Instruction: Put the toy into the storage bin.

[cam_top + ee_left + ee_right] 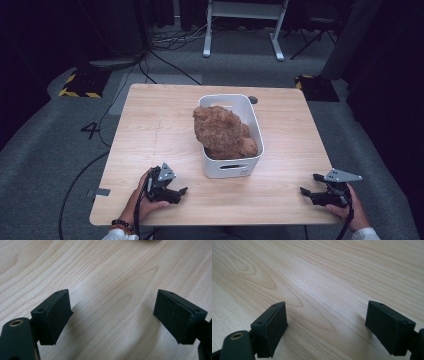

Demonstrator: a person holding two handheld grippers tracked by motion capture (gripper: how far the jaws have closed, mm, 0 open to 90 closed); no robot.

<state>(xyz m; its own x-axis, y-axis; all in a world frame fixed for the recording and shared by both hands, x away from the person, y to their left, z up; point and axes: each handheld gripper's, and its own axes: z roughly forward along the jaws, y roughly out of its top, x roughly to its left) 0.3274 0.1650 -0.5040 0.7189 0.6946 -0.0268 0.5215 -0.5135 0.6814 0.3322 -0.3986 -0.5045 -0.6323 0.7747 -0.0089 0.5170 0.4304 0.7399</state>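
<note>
Dark floor and trailing cables ring our pale wooden table point(150, 150), and on it, a little past the middle, stands the white bin point(252, 122) with the brown plush toy point(222, 132) in it. We see the toy bulging well above the rim, leaning toward the bin's left wall, with a rounder lump low at the near right corner. It looks soft and shaggy, so we judge that a pinch on the fur alone may slip, and a pull from one side may drag the light bin along or tip it, since the toy seems wedged against the walls.

Nearer to us, our left gripper point(176, 192) rests on the table just in front of the bin's near left corner, jaws spread wide with bare wood between them in the left gripper view point(112, 315). Our right gripper point(307, 192) lies well apart at the near right edge, jaws likewise spread and holding nothing point(325, 325). It sits close to the table's edge, and its cable could snag there. Reaching in from both sides, we might knock the bin's rim before meeting the toy
</note>
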